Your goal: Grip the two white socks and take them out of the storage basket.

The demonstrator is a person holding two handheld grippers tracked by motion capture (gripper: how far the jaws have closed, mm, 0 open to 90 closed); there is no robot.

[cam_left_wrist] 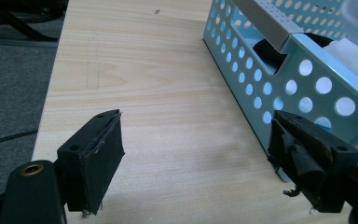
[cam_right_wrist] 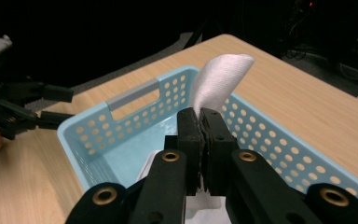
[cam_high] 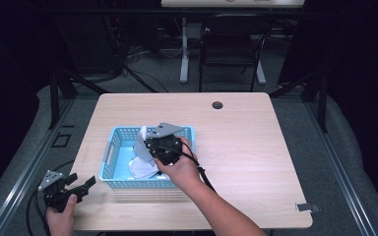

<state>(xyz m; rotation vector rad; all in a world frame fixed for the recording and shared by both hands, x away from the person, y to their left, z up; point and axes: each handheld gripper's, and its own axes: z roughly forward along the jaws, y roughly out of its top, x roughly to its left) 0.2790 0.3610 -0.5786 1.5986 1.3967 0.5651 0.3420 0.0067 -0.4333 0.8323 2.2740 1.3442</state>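
Note:
A light-blue perforated basket (cam_high: 115,147) stands left of centre on the wooden table (cam_high: 256,162). My right gripper (cam_high: 147,147) hovers over the basket, shut on a white cloth (cam_high: 140,140). In the right gripper view the cloth (cam_right_wrist: 221,77) sticks up past the closed gripper (cam_right_wrist: 200,116), above the basket (cam_right_wrist: 130,95). More white cloth (cam_high: 140,169) lies on the basket floor. My left gripper (cam_high: 82,181) is held at the table's front left corner, open and empty. In its own view the left gripper (cam_left_wrist: 196,135) faces the basket's side wall (cam_left_wrist: 284,70).
A round cable hole (cam_high: 217,105) sits near the table's far edge. A small metal clip (cam_high: 307,207) is at the front right edge. A dark chair (cam_high: 231,49) and a white desk leg (cam_high: 184,49) stand beyond the table. Cables trail from both grippers.

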